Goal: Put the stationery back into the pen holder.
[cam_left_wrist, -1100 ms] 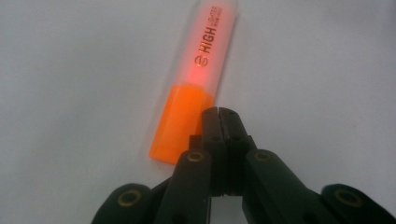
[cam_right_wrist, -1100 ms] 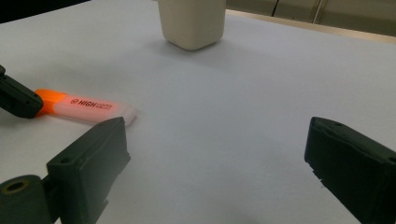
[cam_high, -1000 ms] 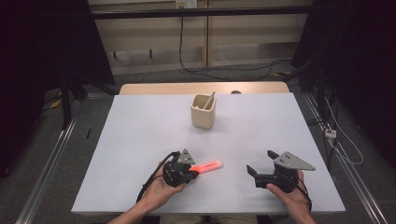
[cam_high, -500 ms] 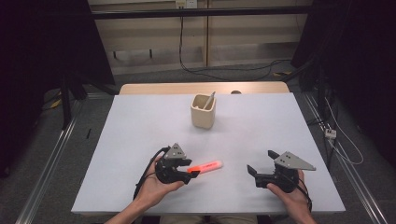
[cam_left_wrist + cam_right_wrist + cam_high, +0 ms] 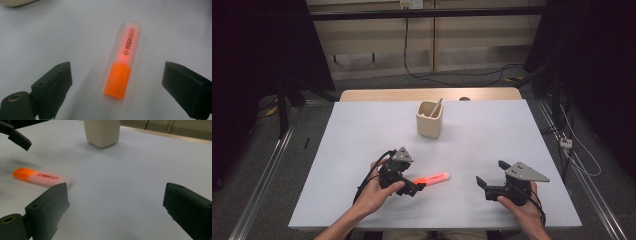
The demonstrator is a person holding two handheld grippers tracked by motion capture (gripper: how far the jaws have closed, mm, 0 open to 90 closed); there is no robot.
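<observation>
the left gripper (image 5: 414,188) is held low over the white table (image 5: 352,150), its two blocky matte black jaws spread wide in the left gripper view. an orange highlighter (image 5: 123,63) is seen lying flat on the table between those jaws, touching neither; its opaque orange end is nearest the gripper, and its frosted translucent cap, rounded at the tip and printed with dark lettering, points away from it. in the high view the highlighter (image 5: 432,178) reaches out to the right of the left gripper, toward the right gripper (image 5: 492,180). a cream cup (image 5: 430,120), smooth-walled, squarish with rounded corners, is stood well beyond both grippers, farther up the table; a thin pale stick-like thing (image 5: 436,107) is leaned inside it against the rim, and what it is cannot be told. the right gripper is held well apart from the highlighter, topped by a grey three-cornered plate, its black jaws likewise spread with bare table between them. the table surface is seen as plain, matte and even.
</observation>
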